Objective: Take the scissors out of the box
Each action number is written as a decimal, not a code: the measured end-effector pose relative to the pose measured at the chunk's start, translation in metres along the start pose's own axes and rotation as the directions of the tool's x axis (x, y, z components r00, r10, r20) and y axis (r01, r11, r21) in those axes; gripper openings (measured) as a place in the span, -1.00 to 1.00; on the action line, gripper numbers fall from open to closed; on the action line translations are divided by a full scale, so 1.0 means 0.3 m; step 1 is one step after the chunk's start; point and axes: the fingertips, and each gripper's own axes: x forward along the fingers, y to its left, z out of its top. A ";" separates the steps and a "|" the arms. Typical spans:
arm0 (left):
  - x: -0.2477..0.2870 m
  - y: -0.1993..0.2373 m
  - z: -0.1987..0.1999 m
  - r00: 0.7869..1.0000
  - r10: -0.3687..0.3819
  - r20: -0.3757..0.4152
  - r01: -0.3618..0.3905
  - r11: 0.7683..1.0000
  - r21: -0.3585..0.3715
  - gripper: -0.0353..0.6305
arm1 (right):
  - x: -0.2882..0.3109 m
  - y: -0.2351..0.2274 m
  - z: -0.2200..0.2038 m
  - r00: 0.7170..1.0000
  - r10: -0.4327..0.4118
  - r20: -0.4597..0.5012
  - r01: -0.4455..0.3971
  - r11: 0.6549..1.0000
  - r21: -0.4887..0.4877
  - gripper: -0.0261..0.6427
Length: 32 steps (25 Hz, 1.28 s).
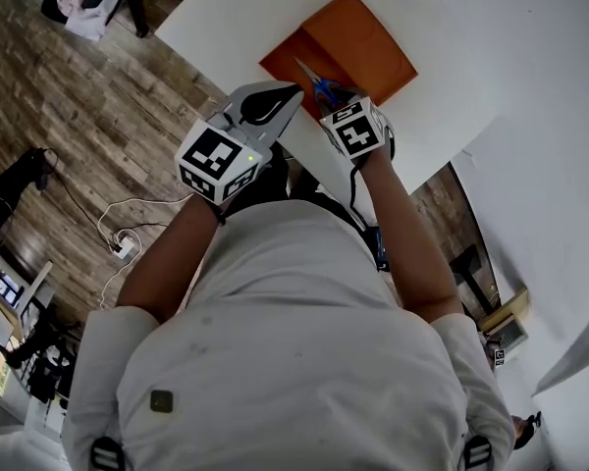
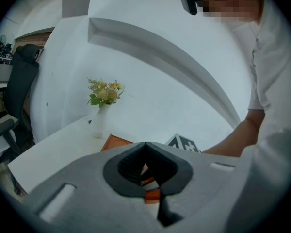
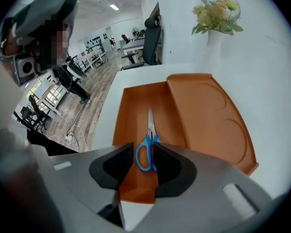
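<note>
The right tool (image 3: 143, 144) is spread astride the blue handles of the scissors (image 3: 150, 131), which lie in the orange box (image 3: 128, 108). The left tool (image 2: 146, 144) is pressed together, empty. An off-centre squeeze may catch one loop, so the blades swing or drop.
</note>
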 end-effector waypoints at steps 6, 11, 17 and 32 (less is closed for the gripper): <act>-0.003 0.018 -0.023 1.000 -0.002 -0.009 0.002 1.000 -0.010 -0.88 | 0.060 -0.023 -0.033 0.997 -0.025 -0.068 0.025 1.000 0.005 -0.49; -0.010 0.039 -0.034 1.000 -0.001 -0.015 0.001 1.000 -0.016 -0.88 | 0.102 -0.034 -0.056 0.993 -0.037 -0.116 0.039 0.999 0.014 -0.49; -0.015 0.042 -0.049 1.000 -0.003 -0.023 0.003 1.000 -0.018 -0.88 | 0.108 -0.034 -0.058 0.988 -0.066 -0.143 0.067 0.998 0.004 -0.50; -0.024 0.046 -0.073 1.000 -0.004 -0.026 0.004 0.999 -0.036 -0.88 | 0.155 -0.038 -0.088 0.947 -0.098 -0.307 0.093 0.995 -0.032 -0.47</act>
